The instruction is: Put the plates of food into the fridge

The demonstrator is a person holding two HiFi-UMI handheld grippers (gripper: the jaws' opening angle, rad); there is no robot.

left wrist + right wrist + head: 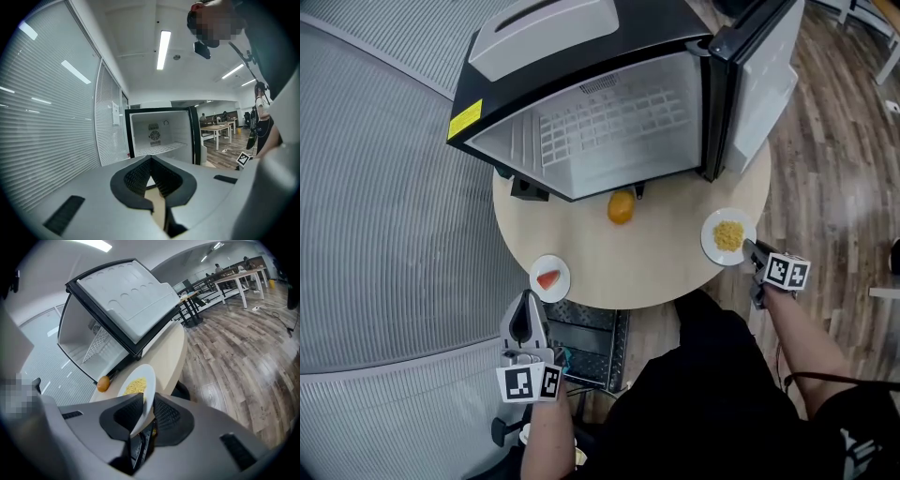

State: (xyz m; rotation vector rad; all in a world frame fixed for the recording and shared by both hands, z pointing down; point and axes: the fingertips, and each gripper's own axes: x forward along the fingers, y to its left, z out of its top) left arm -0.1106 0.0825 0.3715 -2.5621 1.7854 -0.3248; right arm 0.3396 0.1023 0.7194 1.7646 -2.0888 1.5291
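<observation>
The left tool (525, 305), jaws together and empty, hovers off the bench (666, 272) by the red-food plate (563, 272) at its near-left edge. At the near-right edge, the right tool (750, 251) is clamped on the yellow-food plate (710, 239) by its rim. Lift it level and pass the orange (621, 207) into the open fridge (609, 131).

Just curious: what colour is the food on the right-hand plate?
Yellow food on a white plate; head view shows it best.

The plate (709, 242) is smooth and glossy, the table (666, 267) matt pale wood, the floor (834, 169) shiny wood planks.
</observation>
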